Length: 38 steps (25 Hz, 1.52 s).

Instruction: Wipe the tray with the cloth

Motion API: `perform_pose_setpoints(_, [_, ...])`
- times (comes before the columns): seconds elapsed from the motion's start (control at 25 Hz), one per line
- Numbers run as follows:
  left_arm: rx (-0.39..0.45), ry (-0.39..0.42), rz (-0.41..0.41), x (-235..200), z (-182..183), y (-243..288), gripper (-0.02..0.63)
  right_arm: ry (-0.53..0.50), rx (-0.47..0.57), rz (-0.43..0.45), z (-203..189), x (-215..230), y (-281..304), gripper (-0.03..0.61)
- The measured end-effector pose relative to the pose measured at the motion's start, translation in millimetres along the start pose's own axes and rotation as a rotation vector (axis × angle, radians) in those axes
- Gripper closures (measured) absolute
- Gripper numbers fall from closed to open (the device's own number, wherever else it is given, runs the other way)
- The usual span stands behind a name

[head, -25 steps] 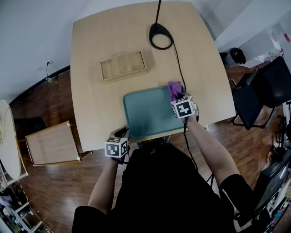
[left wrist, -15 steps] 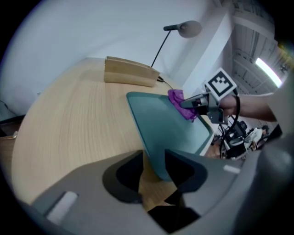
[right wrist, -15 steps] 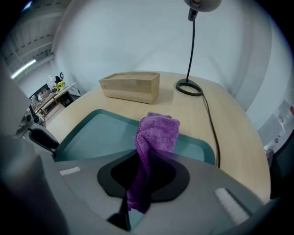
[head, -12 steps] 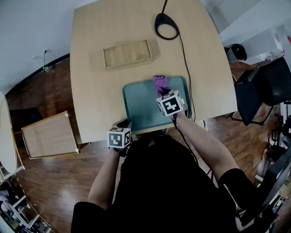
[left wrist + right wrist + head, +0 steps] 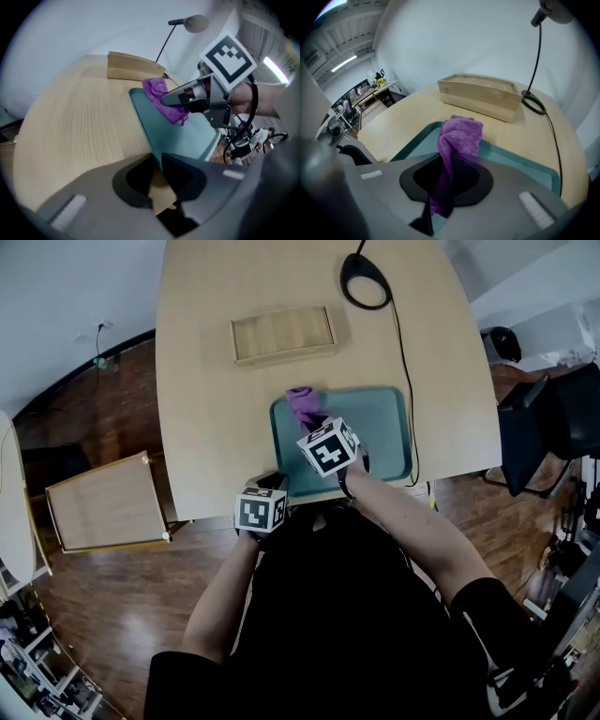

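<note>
A teal tray [image 5: 375, 442] lies at the near edge of the wooden table [image 5: 206, 409]. My right gripper [image 5: 314, 424] is shut on a purple cloth [image 5: 303, 403] and holds it down on the tray's far left corner. The right gripper view shows the cloth [image 5: 461, 133] bunched between the jaws of that gripper [image 5: 449, 171]. My left gripper [image 5: 272, 484] is at the tray's near left corner. Its jaws have just been closing, and in the left gripper view the tray's rim [image 5: 140, 110] runs in between them, gripped by the left gripper [image 5: 157, 164].
A shallow wooden box [image 5: 283, 334] lies beyond the tray. A black lamp base [image 5: 366, 282] stands at the far right, and its cable [image 5: 405, 362] runs along the tray's right side. A dark chair [image 5: 553, 418] is on the right, a low wooden crate [image 5: 108, 502] on the floor left.
My right gripper has dragged the cloth leftward across the tray, from its far right corner to its far left corner. The left gripper has stayed at the near left corner.
</note>
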State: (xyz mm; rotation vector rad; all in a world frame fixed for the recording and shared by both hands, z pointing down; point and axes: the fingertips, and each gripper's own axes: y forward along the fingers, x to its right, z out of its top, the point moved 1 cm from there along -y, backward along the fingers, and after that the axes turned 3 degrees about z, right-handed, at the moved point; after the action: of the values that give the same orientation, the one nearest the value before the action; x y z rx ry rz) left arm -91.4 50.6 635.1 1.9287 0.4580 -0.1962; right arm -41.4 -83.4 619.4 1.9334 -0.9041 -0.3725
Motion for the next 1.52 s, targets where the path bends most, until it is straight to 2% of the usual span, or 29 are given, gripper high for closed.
perform_pose_setpoints(0.16, [-0.024,0.001,-0.012,0.6,-0.3,0.1,0.532,-0.033,0.009,0.040,15.0,-28.5,11.5,0.525])
perform_pose_setpoints(0.32, [-0.026,0.001,-0.010,-0.3,0.0,0.2,0.534,-0.039,0.020,0.116,27.1,-55.3,21.2,0.525])
perform_pose_setpoints(0.48, [-0.028,-0.013,-0.007,-1.0,0.0,0.1,0.534,0.039,0.070,0.177,21.1,-47.6,19.0,0.525])
perform_pose_setpoints(0.64, [-0.025,-0.026,0.011,-5.1,-0.8,0.8,0.538,0.110,0.132,0.140,5.6,-5.1,-14.6,0.526])
perform_pose_setpoints(0.8, [-0.019,-0.040,0.024,-8.4,-1.9,2.6,0.543,0.184,0.157,0.050,-36.0,58.3,-56.5,0.525])
perform_pose_setpoints(1.08, [-0.030,-0.058,0.042,-7.6,-6.0,6.0,0.549,0.231,0.056,-0.190,-128.8,173.0,-110.9,0.526])
perform_pose_setpoints(1.16, [-0.030,-0.066,0.060,-8.0,-6.1,5.3,0.551,0.225,0.035,-0.207,-139.3,181.6,-111.3,0.526])
perform_pose_setpoints(1.24, [-0.033,-0.069,0.075,-8.3,-5.3,5.2,0.552,0.234,0.041,-0.183,-139.3,176.6,-104.3,0.526])
perform_pose_setpoints(1.36, [-0.039,-0.074,0.093,-7.9,-3.3,7.6,0.554,0.246,0.053,-0.121,-130.1,156.1,-88.2,0.526])
perform_pose_setpoints(1.52, [-0.026,-0.076,0.087,-8.0,-3.3,9.0,0.554,0.274,0.045,-0.095,-122.6,129.3,-68.0,0.526])
